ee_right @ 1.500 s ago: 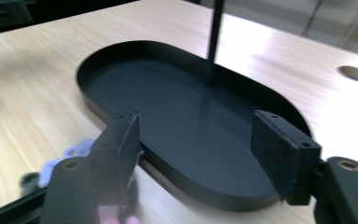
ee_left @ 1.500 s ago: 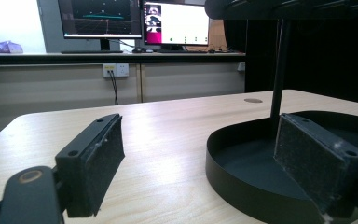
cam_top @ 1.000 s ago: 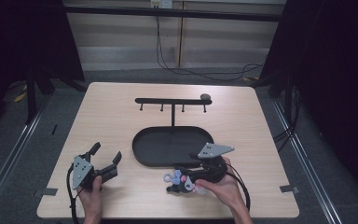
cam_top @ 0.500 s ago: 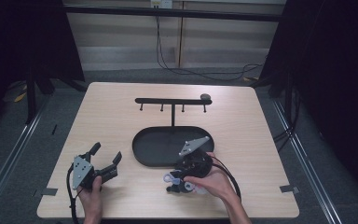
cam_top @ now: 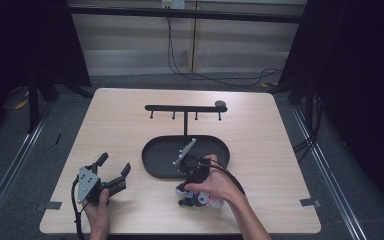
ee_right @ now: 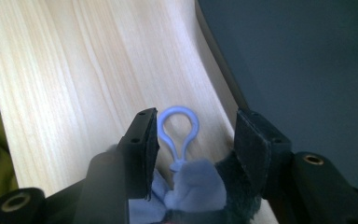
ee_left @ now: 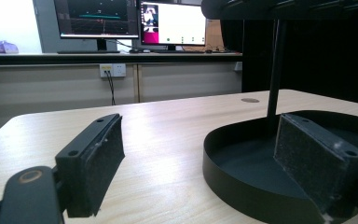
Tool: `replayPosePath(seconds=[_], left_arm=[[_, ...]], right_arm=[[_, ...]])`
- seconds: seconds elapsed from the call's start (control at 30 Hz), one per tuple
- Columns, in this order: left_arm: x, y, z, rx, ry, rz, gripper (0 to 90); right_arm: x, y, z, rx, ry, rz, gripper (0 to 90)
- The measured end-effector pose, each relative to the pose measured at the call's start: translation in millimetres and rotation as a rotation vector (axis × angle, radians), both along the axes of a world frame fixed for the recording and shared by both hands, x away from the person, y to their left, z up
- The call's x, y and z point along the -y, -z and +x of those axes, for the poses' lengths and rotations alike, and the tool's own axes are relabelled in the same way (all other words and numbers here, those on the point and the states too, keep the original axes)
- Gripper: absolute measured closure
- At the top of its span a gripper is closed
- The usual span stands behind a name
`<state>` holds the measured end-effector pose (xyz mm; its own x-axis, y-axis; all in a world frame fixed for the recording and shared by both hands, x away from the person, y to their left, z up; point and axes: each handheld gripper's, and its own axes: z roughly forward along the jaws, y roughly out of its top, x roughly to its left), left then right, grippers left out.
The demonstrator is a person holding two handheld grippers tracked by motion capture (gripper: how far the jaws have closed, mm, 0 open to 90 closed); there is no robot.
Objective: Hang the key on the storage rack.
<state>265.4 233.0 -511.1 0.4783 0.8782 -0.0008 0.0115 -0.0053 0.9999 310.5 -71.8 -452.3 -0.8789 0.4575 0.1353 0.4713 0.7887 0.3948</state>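
The toy [ee_right: 186, 186], with its loop [ee_right: 179, 128], is clamped by the right gripper [ee_right: 193, 140]; hanging on the rack [cam_top: 185, 108] remains. The left gripper [cam_top: 114, 172] is spread, idle.

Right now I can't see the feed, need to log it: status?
Left claw open, empty. Right claw closed on plush toy, its blue loop sticking out. Black tray just ahead.

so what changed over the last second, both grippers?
The right gripper swung from pointing rightward to pointing up toward the black tray, shifting left along the table's near edge. Its jaws have just been closing, now about halfway, around a pale blue plush toy whose loop sticks out between them. The left gripper stayed open and in place; tray and hook rack unmoved.
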Motion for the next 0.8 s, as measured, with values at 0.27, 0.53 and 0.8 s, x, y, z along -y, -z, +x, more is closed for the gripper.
replayPosePath(seconds=[0.27, 0.53, 0.8], left_arm=[[0.1, 0.1, 0.0, -0.001, 0.007, -0.003, 15.4], [0.0, 0.0, -0.1, -0.002, 0.009, -0.002, 15.4], [0.0, 0.0, -0.2, -0.004, 0.015, -0.003, 15.4]], right_arm=[[-5.6, -5.7, 18.2, -0.119, -0.075, -0.066, 64.2], [-17.4, -1.7, 21.0, -0.179, -0.168, -0.172, 67.1], [-24.4, 12.2, 22.3, -0.212, -0.200, -0.225, 71.0]])
